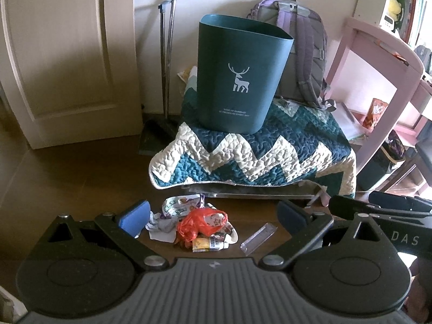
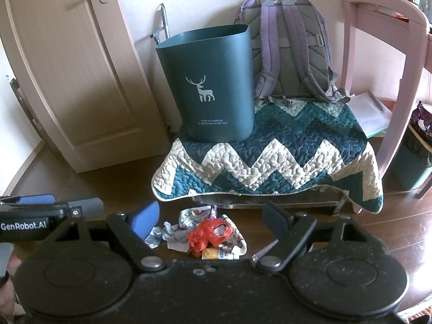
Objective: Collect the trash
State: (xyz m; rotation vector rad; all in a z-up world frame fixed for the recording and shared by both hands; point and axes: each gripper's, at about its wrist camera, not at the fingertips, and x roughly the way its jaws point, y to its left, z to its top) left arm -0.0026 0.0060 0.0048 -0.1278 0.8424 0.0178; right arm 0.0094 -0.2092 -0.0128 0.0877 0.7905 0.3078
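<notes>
A small heap of trash [image 1: 198, 225] was seen lying on the dark wooden floor [image 1: 81, 178], just in front of a low bench draped with a teal and cream zigzag quilt [image 1: 251, 151]. In the heap, an orange plastic bag [image 1: 199, 222] was piled over crumpled printed wrappers [image 1: 178, 205] and white paper, with a small yellow carton [image 1: 205, 244] at its near edge. A clear plastic strip [image 1: 257, 235] was seen lying apart, to the right of the heap.

The left gripper [image 1: 213, 218] was held low above the floor with its blue-padded fingers [image 1: 133, 217] spread wide, the heap framed between them and nothing clasped. The right gripper [image 2: 210, 220] was held likewise, its fingers [image 2: 147, 222] parted around the same heap and untouched by it. Each gripper was caught at the edge of the other's view, side by side.

On the quilt, a dark green bin [image 1: 237, 75] marked with a white deer was stood upright, its mouth open upward. A purple and grey backpack [image 1: 302, 54] was propped against the wall just behind and to the right of it. A long-handled dustpan [image 1: 162, 86] was leaned in the corner to the left, beside a pale door [image 1: 54, 54], and a pink desk [image 1: 378, 62] was seen to the right.
</notes>
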